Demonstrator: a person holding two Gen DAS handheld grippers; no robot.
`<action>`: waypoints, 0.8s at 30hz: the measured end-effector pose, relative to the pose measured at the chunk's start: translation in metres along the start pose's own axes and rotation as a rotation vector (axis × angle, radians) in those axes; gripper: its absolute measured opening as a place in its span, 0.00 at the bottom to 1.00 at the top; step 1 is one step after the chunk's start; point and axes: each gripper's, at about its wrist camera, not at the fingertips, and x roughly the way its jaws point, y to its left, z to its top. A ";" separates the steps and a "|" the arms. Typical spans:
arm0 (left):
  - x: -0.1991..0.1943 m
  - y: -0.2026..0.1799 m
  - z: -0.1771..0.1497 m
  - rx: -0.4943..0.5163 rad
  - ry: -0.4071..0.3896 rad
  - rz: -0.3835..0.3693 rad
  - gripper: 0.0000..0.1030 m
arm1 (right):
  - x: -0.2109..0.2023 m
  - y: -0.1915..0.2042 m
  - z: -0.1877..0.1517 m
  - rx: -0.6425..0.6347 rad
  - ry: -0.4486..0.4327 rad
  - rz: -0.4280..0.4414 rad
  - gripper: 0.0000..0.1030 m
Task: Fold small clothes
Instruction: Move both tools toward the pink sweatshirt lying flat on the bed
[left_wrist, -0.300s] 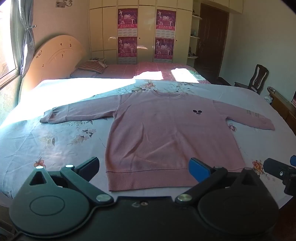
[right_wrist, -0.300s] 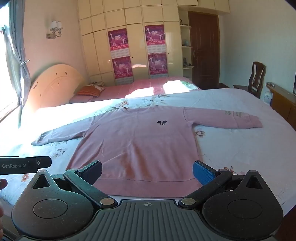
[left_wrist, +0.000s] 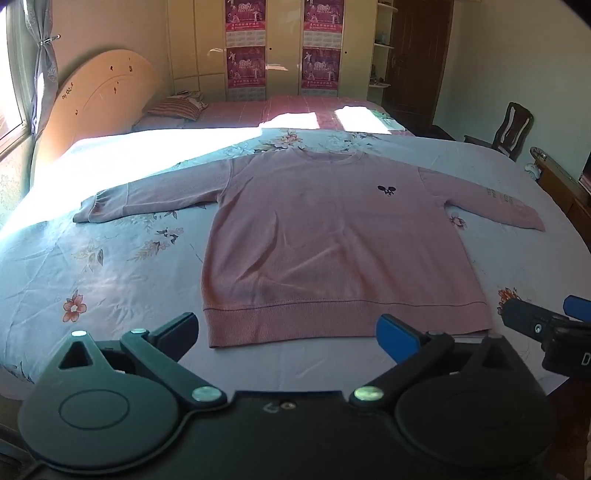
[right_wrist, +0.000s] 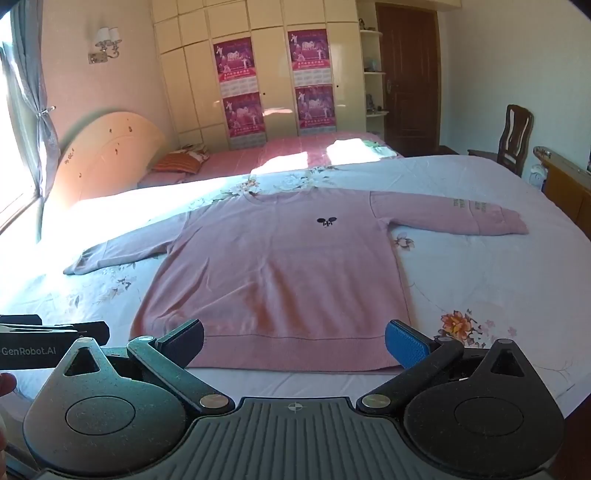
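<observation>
My left hand-held gripper hangs at the near edge of the bed, jaws spread wide, nothing between them. Just ahead of it lies the pink sweatshirt, front up, its ribbed hem closest to me. Judgement: it is laid flat and squared to me so both sleeves and the hem are reachable before the first fold; no fold is made yet.

Ahead and left of the left hand-held gripper, the left sleeve runs out across the floral bedsheet, partly in strong window light. Ahead and right, the right sleeve, with small print near the cuff, stretches outward. Both sleeves are fully spread, which I read as the start state.

My right hand-held gripper is also wide apart and empty, the hem directly beyond its fingertips. Each gripper is visible at the edge of the other's view, so they sit side by side.

Bed: smooth sheet, few wrinkles, soft underlay; cloth will likely drag slightly when pulled.

Room: curtain and window far left, rounded headboard, second bed with striped pillow, wardrobe with posters, dark door, wooden chair far right.
</observation>
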 end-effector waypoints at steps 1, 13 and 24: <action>0.000 0.001 -0.002 -0.003 0.009 -0.005 0.99 | 0.000 -0.002 -0.001 0.002 0.009 0.004 1.00; 0.001 -0.010 -0.001 0.006 0.021 0.031 1.00 | 0.002 -0.011 -0.003 0.002 0.004 -0.012 1.00; 0.009 -0.010 0.001 0.010 0.026 0.033 0.99 | 0.006 -0.010 -0.002 -0.001 0.005 -0.016 1.00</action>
